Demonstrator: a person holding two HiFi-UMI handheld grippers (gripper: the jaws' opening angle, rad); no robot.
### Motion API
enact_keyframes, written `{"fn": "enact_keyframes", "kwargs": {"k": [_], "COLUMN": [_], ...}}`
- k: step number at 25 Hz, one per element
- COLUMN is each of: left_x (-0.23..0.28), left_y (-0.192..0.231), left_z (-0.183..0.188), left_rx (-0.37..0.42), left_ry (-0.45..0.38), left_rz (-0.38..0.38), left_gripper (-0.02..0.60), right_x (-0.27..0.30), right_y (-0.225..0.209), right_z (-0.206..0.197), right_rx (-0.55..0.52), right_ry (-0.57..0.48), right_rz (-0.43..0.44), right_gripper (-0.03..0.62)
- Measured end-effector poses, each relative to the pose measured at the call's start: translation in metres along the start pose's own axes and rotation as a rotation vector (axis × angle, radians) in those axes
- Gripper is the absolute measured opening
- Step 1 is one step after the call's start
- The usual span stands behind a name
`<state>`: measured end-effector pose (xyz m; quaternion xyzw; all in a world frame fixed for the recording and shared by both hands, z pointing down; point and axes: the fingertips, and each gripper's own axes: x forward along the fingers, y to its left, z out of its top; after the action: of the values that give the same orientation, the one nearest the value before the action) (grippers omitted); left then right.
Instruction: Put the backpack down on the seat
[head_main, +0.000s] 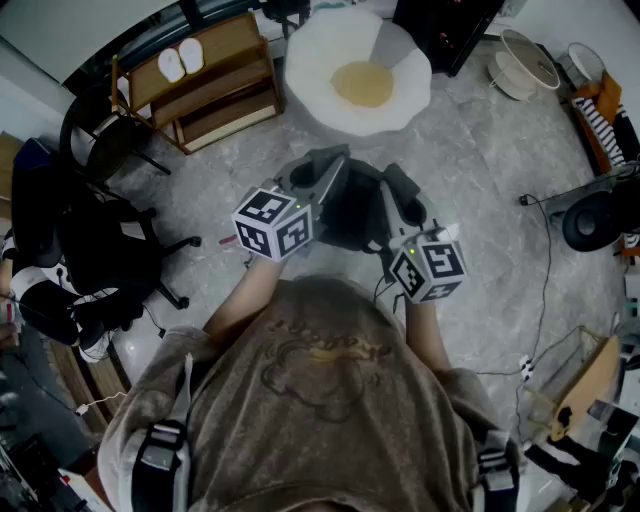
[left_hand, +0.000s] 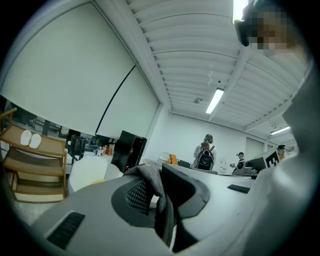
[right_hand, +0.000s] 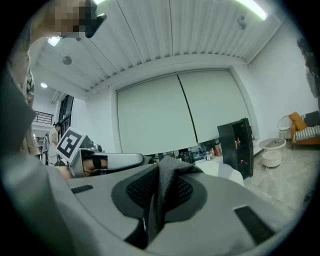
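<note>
I had the left gripper (left_hand: 161, 197) clamped on a fold of grey fabric from the backpack (head_main: 350, 212), the cloth bunched up between its pads. The right gripper (right_hand: 159, 192) was closed the same way on another grey fold. Between them the bag hung dark and slack in front of the person's chest, one gripper at each side of it. Its width ran left to right from one gripper to the other.

The seat (head_main: 308, 62), a round white chair with a yellow cushion (head_main: 362, 83) in its hollow, stood straight ahead of both grippers, beyond the bag. The bag was not on it. In the head view its far edge came near the chair's near rim, with grey floor (head_main: 480, 160) showing round it. The chair sat close to the line midway between my two grippers, and I judged the left gripper a little nearer to its rim than the right.

I reckoned the move ahead was a carry forward with both grippers together, keeping the bag level, then a lowering into the hollow before either gripper let go.
</note>
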<state>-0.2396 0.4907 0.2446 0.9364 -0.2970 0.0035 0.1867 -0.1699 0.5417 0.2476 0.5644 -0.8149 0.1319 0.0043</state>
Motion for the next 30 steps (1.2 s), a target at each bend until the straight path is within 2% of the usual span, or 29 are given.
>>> {"fn": "enact_keyframes", "kwargs": {"k": [6, 20, 30], "left_x": [0.008, 0.032, 0.077], "left_y": [-0.004, -0.007, 0.008], "left_z": [0.0, -0.009, -0.008], "left_rx": [0.007, -0.009, 0.003], "left_ry": [0.005, 0.0, 0.015], "left_rz": [-0.008, 0.042, 0.01], "left_gripper": [0.044, 0.044, 0.044], "right_x": [-0.001, -0.001, 0.028], "right_y": [-0.007, -0.04, -0.083], "right_z": [0.0, 0.003, 0.008], "right_rx": [-0.012, -0.005, 0.006], "right_ry": [0.001, 0.014, 0.006], "right_rz": [-0.009, 0.087, 0.063], "right_gripper": [0.035, 0.037, 0.037]}}
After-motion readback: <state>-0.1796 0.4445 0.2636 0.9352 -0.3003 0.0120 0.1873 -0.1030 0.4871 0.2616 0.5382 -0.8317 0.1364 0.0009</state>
